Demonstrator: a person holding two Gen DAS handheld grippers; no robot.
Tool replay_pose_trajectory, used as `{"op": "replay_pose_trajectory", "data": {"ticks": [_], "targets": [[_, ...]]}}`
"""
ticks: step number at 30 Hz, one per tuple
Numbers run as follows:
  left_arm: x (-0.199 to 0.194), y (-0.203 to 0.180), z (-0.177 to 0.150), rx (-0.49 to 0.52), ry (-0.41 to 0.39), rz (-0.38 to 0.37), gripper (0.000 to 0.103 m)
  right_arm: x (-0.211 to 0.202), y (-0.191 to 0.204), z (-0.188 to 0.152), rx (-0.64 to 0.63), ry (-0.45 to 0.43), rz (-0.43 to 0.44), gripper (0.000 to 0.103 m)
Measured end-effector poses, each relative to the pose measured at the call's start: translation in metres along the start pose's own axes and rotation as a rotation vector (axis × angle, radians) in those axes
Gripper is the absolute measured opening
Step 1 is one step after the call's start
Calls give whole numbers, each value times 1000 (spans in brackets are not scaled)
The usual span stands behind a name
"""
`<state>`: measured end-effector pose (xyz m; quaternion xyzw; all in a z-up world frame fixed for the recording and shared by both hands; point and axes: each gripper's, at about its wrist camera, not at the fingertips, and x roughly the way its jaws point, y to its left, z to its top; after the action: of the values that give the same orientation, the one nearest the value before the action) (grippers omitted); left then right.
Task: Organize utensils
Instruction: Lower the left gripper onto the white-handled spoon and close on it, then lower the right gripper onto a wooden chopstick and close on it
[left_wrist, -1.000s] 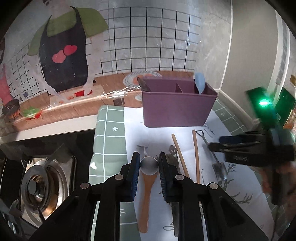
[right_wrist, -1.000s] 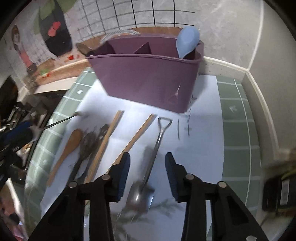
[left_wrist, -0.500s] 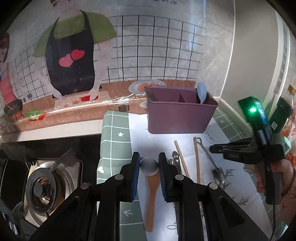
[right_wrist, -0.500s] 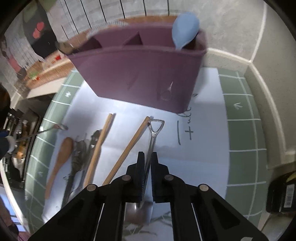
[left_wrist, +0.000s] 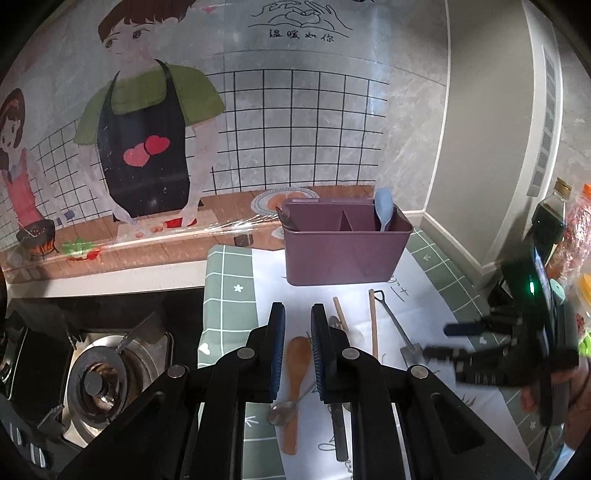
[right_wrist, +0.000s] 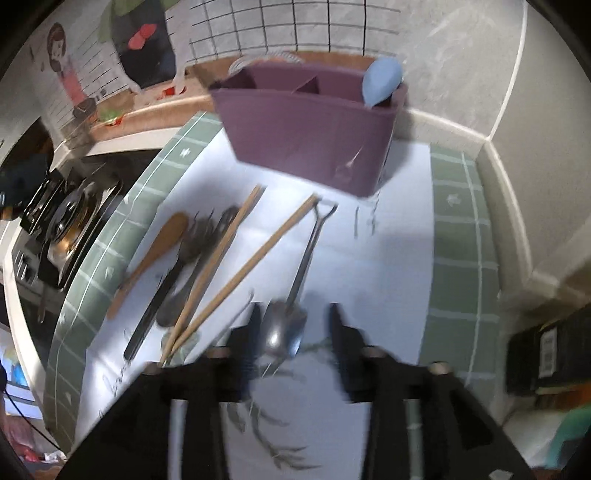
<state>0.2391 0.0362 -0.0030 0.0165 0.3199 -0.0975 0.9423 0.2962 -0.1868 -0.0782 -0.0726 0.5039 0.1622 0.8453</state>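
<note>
The left hand-held gripper (left_wrist: 297, 345) is hovering over the white paper sheet (left_wrist: 417, 306) on the green-checked worktop (left_wrist: 229, 280), its blue-padded fingers standing a narrow gap apart with nothing between them. Below it a wooden spoon (left_wrist: 297, 369) is lying beside a small steel spoon (left_wrist: 284, 408) and a black-handled utensil (left_wrist: 338, 424). The right hand-held gripper (right_wrist: 293, 336) is blurring, its fingers spread wide either side of the bowl of a shovel-shaped steel spoon (right_wrist: 295, 295) lying flat on the sheet. Two wooden chopsticks (right_wrist: 236, 266) are lying just left of it. The purple plastic divided caddy (right_wrist: 314, 140) is standing behind, holding a light-blue spoon (right_wrist: 380, 83) in its right compartment
</note>
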Motion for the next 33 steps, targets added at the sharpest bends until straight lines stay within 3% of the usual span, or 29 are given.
{"op": "replay_pose_trajectory", "data": {"ticks": [6, 14, 17, 22, 26, 29, 33], "targets": [[11, 10, -10, -42, 52, 6, 15, 17, 10, -19, 26, 30, -19, 48], [35, 14, -28, -53, 141, 9, 16, 30, 22, -15, -4, 38, -76, 49], [47, 13, -34, -42, 189, 4, 19, 32, 24, -12, -23, 41, -82, 54], [66, 8, -46, -48, 252, -62, 32, 32, 13, -15, -15, 59, -90, 56], [82, -10, -49, -6, 294, -186, 35, 29, -7, -19, 20, 57, -147, 56], [104, -32, -46, 79, 348, -282, 35, 23, -25, -22, 71, 43, -192, 56], [130, -57, -39, 203, 374, -283, 35, 11, -36, -24, 114, 25, -166, 57]]}}
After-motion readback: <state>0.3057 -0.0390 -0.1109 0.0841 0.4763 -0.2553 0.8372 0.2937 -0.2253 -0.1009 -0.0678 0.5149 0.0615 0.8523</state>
